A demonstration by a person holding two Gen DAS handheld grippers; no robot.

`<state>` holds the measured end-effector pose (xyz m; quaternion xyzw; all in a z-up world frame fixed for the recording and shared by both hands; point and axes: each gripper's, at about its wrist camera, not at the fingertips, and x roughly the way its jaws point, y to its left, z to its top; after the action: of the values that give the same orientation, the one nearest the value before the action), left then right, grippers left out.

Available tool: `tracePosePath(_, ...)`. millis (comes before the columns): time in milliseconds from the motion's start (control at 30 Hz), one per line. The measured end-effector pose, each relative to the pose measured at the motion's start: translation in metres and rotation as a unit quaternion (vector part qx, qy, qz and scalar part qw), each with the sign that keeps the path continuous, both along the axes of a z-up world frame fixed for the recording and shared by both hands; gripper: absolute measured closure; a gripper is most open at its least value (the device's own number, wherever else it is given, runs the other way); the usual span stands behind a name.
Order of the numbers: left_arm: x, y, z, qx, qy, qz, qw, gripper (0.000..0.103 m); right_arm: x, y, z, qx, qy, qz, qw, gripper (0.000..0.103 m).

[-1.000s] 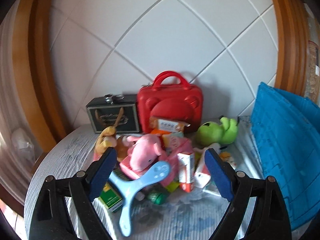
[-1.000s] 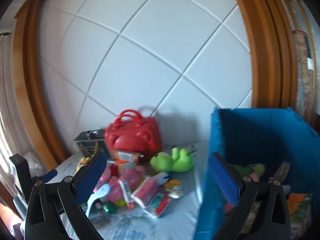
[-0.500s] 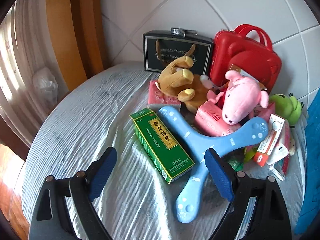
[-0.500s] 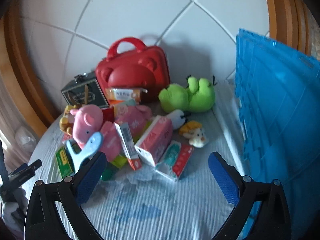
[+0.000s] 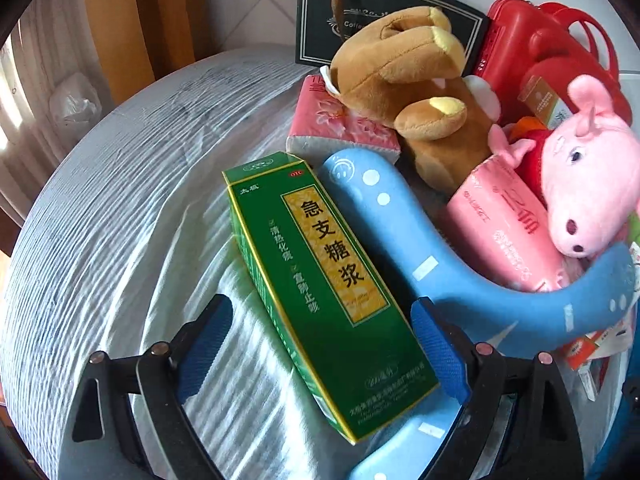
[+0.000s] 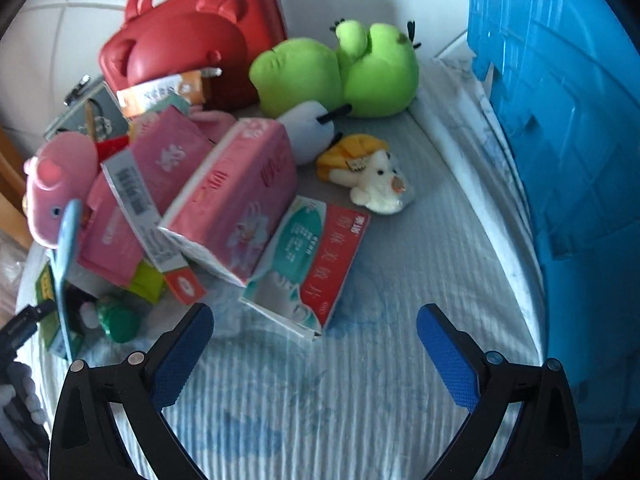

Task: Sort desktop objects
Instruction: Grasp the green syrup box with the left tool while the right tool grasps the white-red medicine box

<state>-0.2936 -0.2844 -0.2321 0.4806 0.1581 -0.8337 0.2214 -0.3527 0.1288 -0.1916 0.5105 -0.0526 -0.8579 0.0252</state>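
A long green medicine box [image 5: 320,276] lies on the cloth-covered table, its near end between the wide-open jaws of my left gripper [image 5: 320,344]; the pads stand clear of its sides. A light-blue three-armed plastic piece [image 5: 404,248] rests against its right side. Behind sit a brown plush [image 5: 412,92], a pink pig plush [image 5: 588,192] and pink tissue packs [image 5: 508,236]. My right gripper [image 6: 316,344] hangs open over bare cloth, just short of a red-and-white box [image 6: 316,264]. A pink tissue pack [image 6: 236,196] leans on that box.
A blue crate [image 6: 568,120] walls off the right side. A red case [image 6: 192,36] and a black tin [image 5: 384,12] stand against the tiled wall. A green plush [image 6: 340,72] and a small white plush [image 6: 372,184] lie near the crate.
Both grippers have dropped toward the table and tilted down. The left one has closed in on the green box, which now lies between its jaws. The right one has neared the red-and-white box.
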Motion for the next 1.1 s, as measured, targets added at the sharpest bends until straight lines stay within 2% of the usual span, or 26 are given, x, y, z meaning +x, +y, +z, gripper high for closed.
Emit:
tracePosePath(100,-0.011,0.000,-0.016,0.006,-0.024,-0.007,0.9997,0.011,-0.009,-0.003,-0.016,0.008,-0.017,-0.003,1.000,0.000)
tracePosePath(200,-0.013,0.002,-0.023,-0.004,-0.032,-0.008,0.9994,0.011,-0.021,-0.012,-0.028,0.015,-0.028,0.002,1.000,0.000)
tracePosePath(333,-0.005,0.001,-0.032,-0.007,-0.047,-0.016,0.9988,0.011,-0.034,-0.024,-0.041,0.024,-0.038,0.011,0.999,0.000)
tracePosePath(467,0.008,-0.005,-0.033,-0.008,-0.044,-0.032,0.9985,0.011,-0.045,-0.026,-0.058,0.026,-0.057,0.015,0.998,0.000)
tracePosePath(633,0.016,-0.019,-0.038,0.033,-0.040,-0.030,0.9982,0.011,-0.042,-0.022,-0.057,0.036,-0.039,0.026,0.998,0.000)
tracePosePath(733,0.015,-0.012,-0.040,0.012,-0.040,-0.032,0.9986,0.009,-0.039,-0.025,-0.055,0.049,-0.031,0.033,0.998,0.000)
tracePosePath(800,0.014,-0.008,-0.039,0.003,-0.047,-0.033,0.9984,0.009,-0.042,-0.027,-0.052,0.060,-0.045,0.041,0.996,0.000)
tracePosePath(833,0.014,-0.007,-0.038,0.002,-0.050,-0.033,0.9982,0.012,-0.043,-0.026,-0.050,0.056,-0.054,0.041,0.996,0.000)
tracePosePath(867,0.016,-0.006,-0.033,-0.005,-0.047,-0.030,0.9985,0.019,-0.044,-0.022,-0.047,0.038,-0.059,0.033,0.997,0.000)
tracePosePath(933,0.020,-0.006,-0.026,-0.021,-0.039,-0.029,0.9986,0.021,-0.040,-0.012,-0.039,0.003,-0.054,0.012,0.998,0.000)
tracePosePath(1000,0.021,-0.006,-0.019,-0.035,-0.037,-0.031,0.9982,0.024,-0.037,-0.011,-0.032,0.018,-0.045,0.007,0.999,0.000)
tracePosePath(1067,0.019,-0.006,-0.017,-0.047,-0.041,-0.033,0.9975,0.032,-0.037,-0.012,-0.029,0.020,-0.044,0.010,0.999,0.002)
tracePosePath(1100,0.021,-0.008,-0.017,-0.048,-0.043,-0.035,0.9973,0.036,-0.037,-0.014,-0.026,0.019,-0.045,0.013,0.999,0.007)
